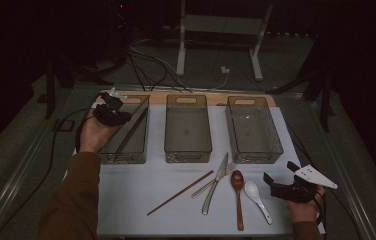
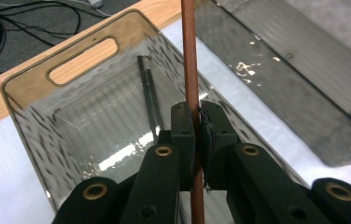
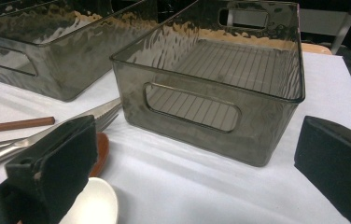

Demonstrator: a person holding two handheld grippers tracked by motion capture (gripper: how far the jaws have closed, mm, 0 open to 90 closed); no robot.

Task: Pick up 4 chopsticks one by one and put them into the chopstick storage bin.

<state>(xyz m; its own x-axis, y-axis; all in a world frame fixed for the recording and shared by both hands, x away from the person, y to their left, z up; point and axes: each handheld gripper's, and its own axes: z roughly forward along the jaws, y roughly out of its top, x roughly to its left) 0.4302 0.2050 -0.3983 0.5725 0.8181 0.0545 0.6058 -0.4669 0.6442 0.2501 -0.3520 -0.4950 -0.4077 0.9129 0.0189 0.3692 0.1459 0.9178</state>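
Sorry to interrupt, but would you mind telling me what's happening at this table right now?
A person is sorting cutlery into three clear bins with two handheld grippers. The left gripper is shut on a brown chopstick and holds it over the left bin, where dark chopsticks already lie. The right gripper is open, near the table's right edge. A second brown chopstick, a knife, a fork, a wooden spoon and a white spoon lie on the table; the middle bin and right bin look empty.

Chopstick (image 2: 192,56) ends beyond frame edges
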